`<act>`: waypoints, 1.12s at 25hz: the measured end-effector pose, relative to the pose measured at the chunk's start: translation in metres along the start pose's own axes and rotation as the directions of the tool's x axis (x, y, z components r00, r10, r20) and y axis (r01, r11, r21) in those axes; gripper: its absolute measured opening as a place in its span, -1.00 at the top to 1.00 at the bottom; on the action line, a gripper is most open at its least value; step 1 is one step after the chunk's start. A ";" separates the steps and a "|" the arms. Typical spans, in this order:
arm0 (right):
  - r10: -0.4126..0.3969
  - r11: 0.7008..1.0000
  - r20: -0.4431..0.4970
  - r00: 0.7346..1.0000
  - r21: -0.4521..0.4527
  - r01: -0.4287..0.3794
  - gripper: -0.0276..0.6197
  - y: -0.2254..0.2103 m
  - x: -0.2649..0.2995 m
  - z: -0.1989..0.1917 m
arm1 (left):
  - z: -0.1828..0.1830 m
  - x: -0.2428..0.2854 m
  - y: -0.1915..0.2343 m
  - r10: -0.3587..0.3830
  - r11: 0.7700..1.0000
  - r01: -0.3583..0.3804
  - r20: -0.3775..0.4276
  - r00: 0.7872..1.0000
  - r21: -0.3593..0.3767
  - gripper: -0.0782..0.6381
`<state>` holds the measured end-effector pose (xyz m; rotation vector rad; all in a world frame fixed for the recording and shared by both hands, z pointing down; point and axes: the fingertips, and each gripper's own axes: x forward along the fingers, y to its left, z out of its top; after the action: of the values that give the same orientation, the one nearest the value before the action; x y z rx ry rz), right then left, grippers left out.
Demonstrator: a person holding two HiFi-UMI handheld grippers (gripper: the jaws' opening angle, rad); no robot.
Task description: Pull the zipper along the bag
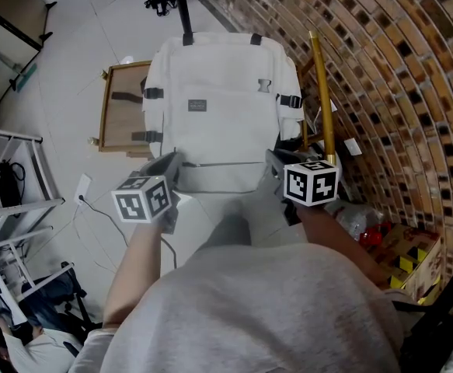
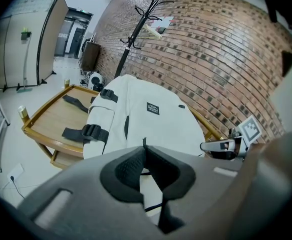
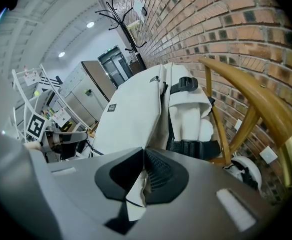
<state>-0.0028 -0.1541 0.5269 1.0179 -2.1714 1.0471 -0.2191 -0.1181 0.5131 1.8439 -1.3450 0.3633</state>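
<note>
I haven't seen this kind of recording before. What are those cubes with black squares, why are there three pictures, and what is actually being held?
There is no robot here. A person holds a two-jaw tool in each hand, and the marker cubes are parts of those tools. The head view comes from a camera on the person's head, looking down. The other two views come from cameras riding on the left tool and the right tool, each looking along its own jaws. A white backpack lies on a wooden chair beside a brick wall. The left tool is closed on a thin dark tab, apparently the zipper pull. The right tool pinches a fold of the bag's white fabric.
</note>
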 end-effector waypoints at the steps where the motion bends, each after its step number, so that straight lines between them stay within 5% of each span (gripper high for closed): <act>1: -0.002 1.000 0.000 1.000 -0.001 0.002 0.87 0.000 0.000 0.000 | 0.000 -0.001 0.002 0.004 1.000 -0.004 0.002 1.000 -0.002 0.72; 28: -0.070 0.998 0.013 0.997 0.001 0.070 0.87 -0.008 0.003 0.002 | 0.002 -0.021 0.047 0.086 0.993 -0.081 0.048 0.995 -0.090 0.72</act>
<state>0.0019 -0.1605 0.5309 1.0960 -2.1295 1.0114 -0.2699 -0.1103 0.5191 1.7388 -1.4539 0.2966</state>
